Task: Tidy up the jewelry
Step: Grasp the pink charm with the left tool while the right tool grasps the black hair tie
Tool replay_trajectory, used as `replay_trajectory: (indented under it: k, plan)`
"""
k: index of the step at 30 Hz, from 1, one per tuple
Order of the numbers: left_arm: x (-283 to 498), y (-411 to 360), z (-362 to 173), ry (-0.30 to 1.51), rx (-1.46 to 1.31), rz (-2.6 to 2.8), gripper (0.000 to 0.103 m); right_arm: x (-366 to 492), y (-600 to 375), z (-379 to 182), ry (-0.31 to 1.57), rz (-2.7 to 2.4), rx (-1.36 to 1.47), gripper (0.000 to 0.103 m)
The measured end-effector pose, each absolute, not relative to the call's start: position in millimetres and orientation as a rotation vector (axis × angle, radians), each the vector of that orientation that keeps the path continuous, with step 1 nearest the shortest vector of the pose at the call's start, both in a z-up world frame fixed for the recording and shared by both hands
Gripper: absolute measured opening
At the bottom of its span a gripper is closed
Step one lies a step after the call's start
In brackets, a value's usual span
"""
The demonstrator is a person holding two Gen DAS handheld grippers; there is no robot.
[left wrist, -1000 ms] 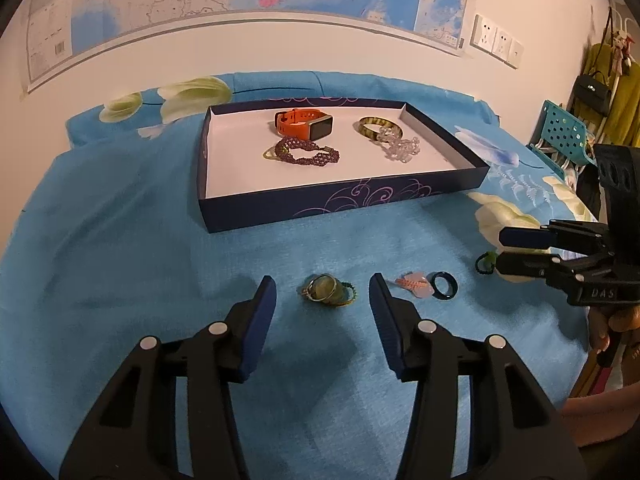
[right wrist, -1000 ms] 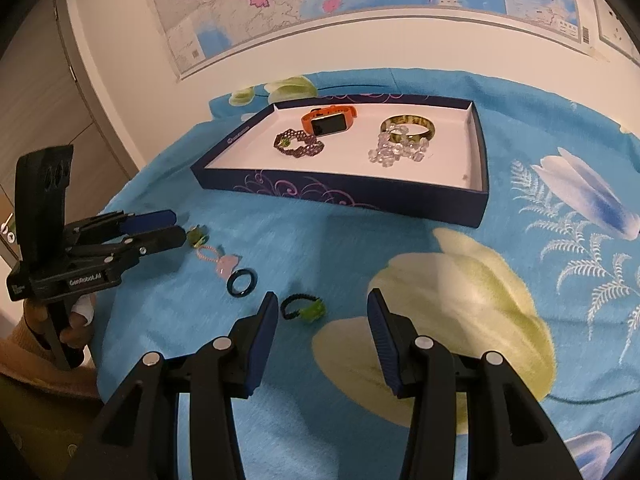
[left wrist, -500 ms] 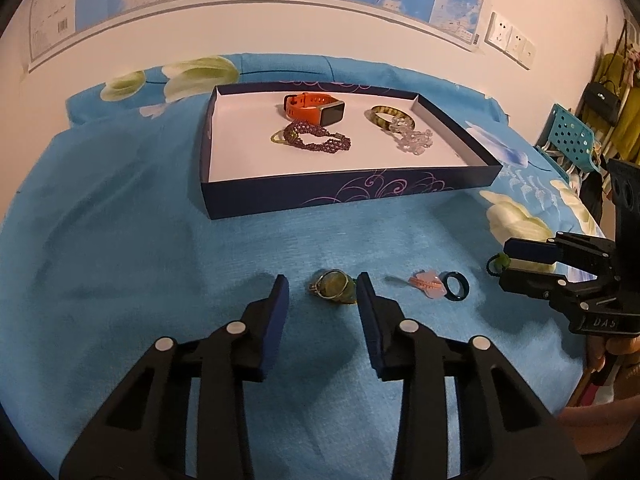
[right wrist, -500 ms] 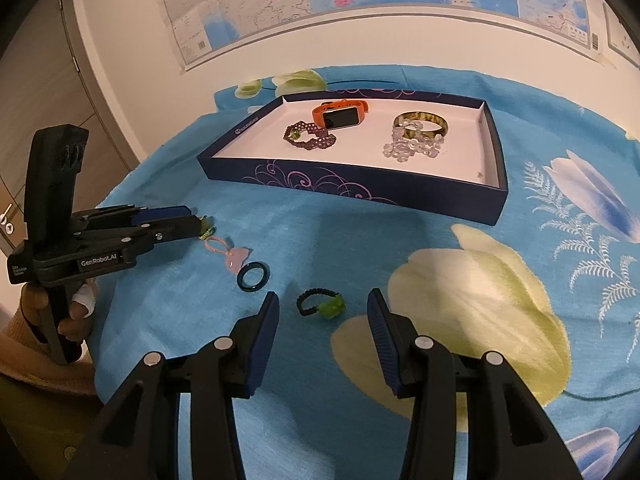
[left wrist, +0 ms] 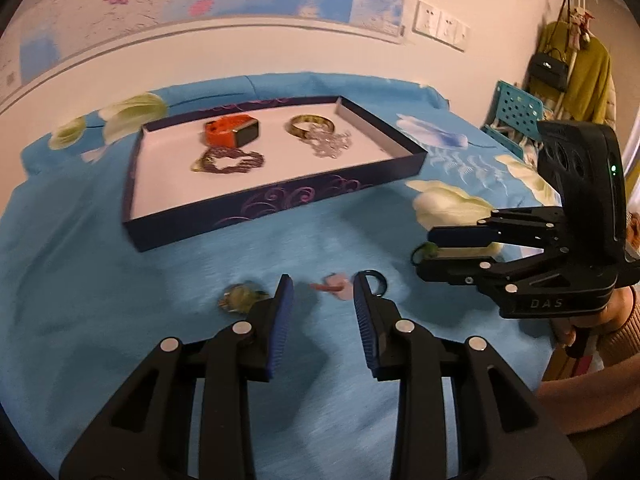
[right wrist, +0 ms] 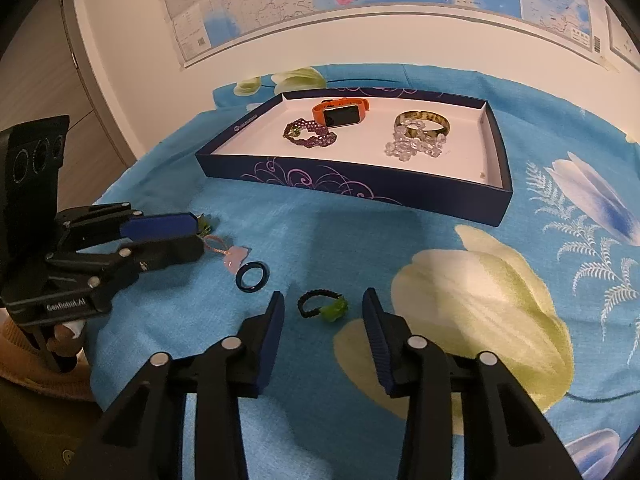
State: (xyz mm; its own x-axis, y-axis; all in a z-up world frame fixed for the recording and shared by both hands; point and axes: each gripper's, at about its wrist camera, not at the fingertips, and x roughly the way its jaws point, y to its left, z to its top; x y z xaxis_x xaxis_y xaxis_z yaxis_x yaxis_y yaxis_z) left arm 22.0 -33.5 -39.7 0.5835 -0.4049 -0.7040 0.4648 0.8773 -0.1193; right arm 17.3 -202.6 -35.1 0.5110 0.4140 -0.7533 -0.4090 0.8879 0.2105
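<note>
Showing only in the right wrist view, the beaded ring [right wrist: 322,309] lies unclamped between the closing right gripper [right wrist: 323,318].

I see warm, dim indoor light from overhead, throwing soft shadows under the tray [right wrist: 360,190] onto the blue cloth [right wrist: 360,248]. My left wrist view is smeared by motion blur; the right is sharp. Both bow at the edges, with black corners.

Black tongs [right wrist: 323,314], blue pads [left wrist: 280,326], silver screws, tan sleeve [left wrist: 618,334].
</note>
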Motion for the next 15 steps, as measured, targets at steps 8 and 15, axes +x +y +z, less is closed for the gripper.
replay_trajectory:
  k: [8, 15]
  plan:
    - [39.0, -42.1, -53.6, 0.883, 0.043, -0.526, 0.020, 16.9, -205.7, -35.9, 0.908, 0.489, 0.018, 0.023]
    - [40.9, -41.0, -54.7, 0.888, 0.027, -0.522, 0.017, 17.0, -210.2, -34.7, 0.905, 0.490, 0.044, 0.021]
